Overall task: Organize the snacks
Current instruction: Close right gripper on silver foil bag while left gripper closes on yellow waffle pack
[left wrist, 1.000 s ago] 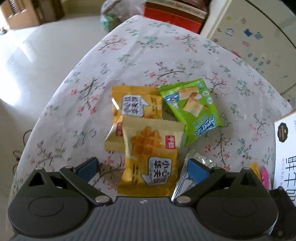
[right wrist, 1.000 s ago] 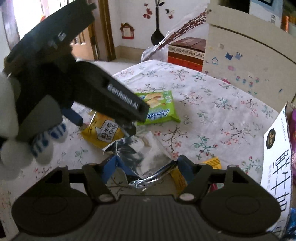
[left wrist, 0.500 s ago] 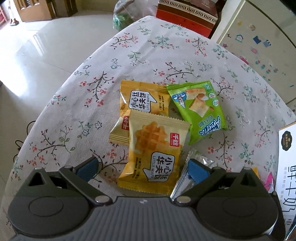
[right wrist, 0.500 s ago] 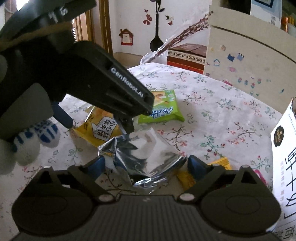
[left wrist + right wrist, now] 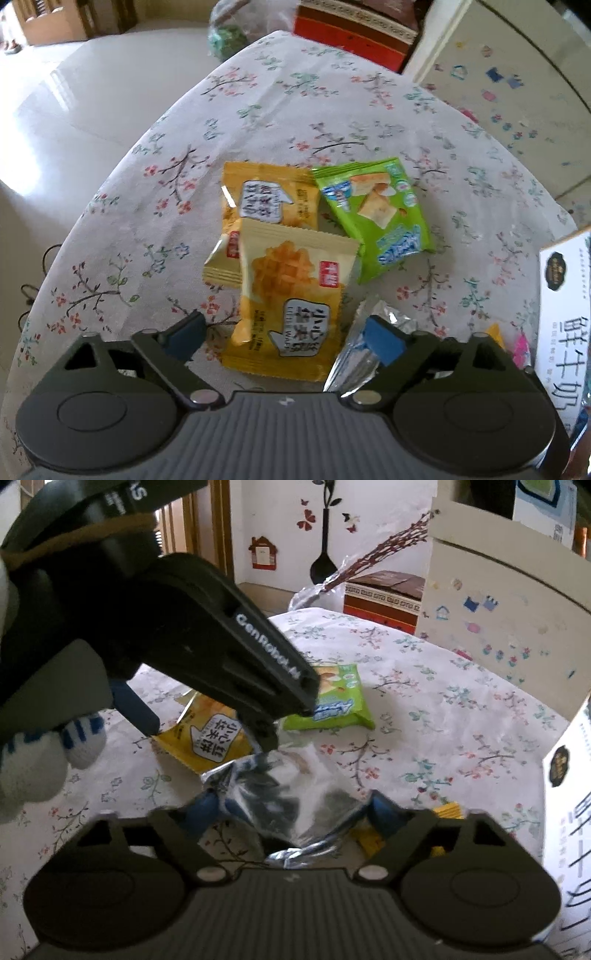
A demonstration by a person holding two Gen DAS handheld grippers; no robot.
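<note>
Two yellow waffle packets lie on the floral tablecloth; the near one overlaps the far one. A green cracker packet lies to their right. My left gripper is open, its jaws either side of the near waffle packet's lower end. A silver foil packet lies by its right finger. In the right wrist view my right gripper is open around that silver packet. The left gripper hangs above it, with the waffle packet and green packet behind.
A white milk carton box stands at the table's right edge, also in the right wrist view. Small yellow and pink wrappers lie beside it. A red box and a cabinet stand beyond the table.
My right gripper has opened wider and moved in around the silver packet. The left gripper has stayed open over the near waffle packet, shifting only slightly.
</note>
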